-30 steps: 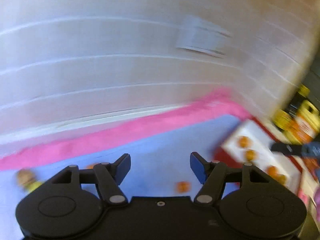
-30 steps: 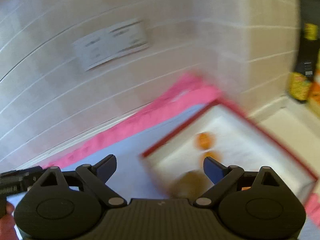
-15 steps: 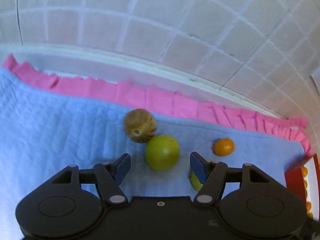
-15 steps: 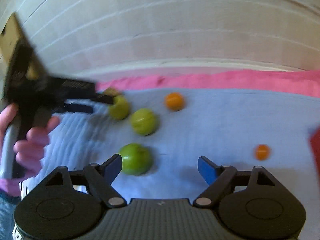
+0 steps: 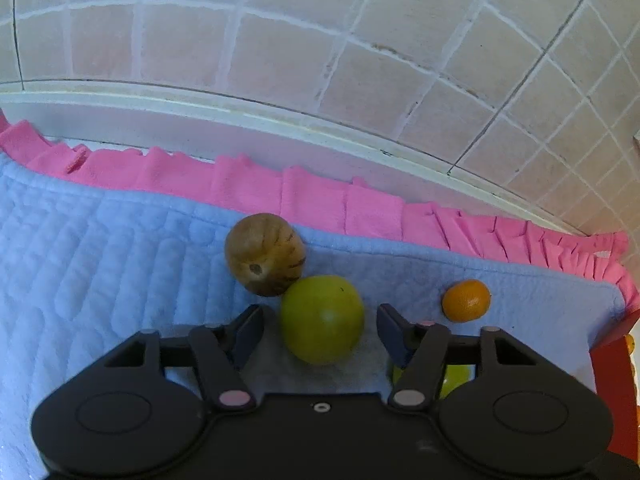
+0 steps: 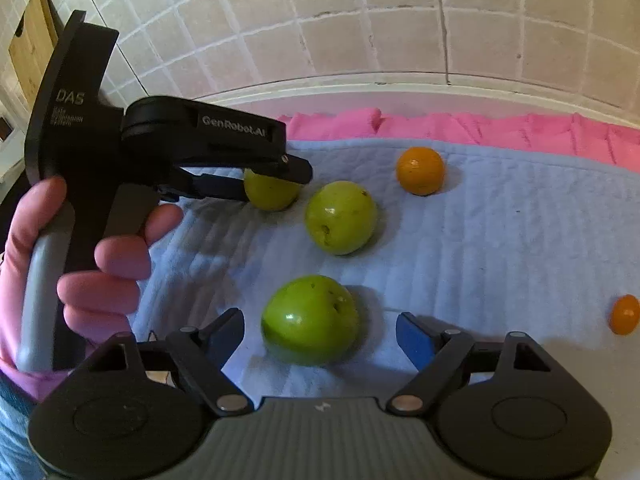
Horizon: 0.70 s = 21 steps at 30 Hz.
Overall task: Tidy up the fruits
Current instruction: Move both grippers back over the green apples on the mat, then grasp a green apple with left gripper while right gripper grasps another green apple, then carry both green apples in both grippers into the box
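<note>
Both grippers open, nothing gripped. Left gripper (image 5: 320, 320) brackets a green fruit (image 5: 322, 319), lower centre. Right gripper (image 6: 320, 330) brackets another green fruit (image 6: 310, 319). Oranges (image 6: 420, 170) loose on mat (image 6: 500, 240). Sorting apparently far from finished.

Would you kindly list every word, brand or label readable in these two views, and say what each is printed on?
"DAS": on the upright black body of the left gripper, seen in the right wrist view.
"GenRobot.AI": on that gripper's side arm.
Three small lines under "DAS": too small and blurred to read.
Left wrist view: no readable text.
</note>
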Each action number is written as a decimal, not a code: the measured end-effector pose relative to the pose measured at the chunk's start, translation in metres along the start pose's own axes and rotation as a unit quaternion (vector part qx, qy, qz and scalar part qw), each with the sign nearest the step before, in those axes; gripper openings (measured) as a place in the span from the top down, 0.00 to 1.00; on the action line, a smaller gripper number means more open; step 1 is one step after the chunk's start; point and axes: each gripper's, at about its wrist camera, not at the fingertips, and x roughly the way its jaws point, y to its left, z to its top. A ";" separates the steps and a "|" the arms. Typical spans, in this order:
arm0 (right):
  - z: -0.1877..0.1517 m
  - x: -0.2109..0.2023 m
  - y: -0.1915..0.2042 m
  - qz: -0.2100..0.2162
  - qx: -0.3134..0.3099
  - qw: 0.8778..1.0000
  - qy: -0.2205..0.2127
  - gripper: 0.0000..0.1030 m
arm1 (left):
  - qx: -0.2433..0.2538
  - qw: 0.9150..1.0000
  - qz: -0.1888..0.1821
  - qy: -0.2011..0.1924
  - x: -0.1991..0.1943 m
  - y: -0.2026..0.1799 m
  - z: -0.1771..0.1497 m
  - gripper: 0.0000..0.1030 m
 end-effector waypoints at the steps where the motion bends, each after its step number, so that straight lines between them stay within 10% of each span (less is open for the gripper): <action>1: -0.001 0.002 0.002 -0.003 -0.007 1.000 0.001 0.18 | 0.003 1.000 0.004 -0.002 -0.001 -0.001 -0.001 0.37; 8: -0.001 0.008 0.021 -0.024 -0.070 0.997 0.000 0.45 | -0.002 1.000 -0.005 -0.006 0.001 0.001 0.002 0.48; 21: -0.021 -0.029 0.039 -0.038 -0.124 0.991 -0.019 0.45 | 0.028 0.999 0.001 -0.027 -0.042 -0.007 -0.017 0.48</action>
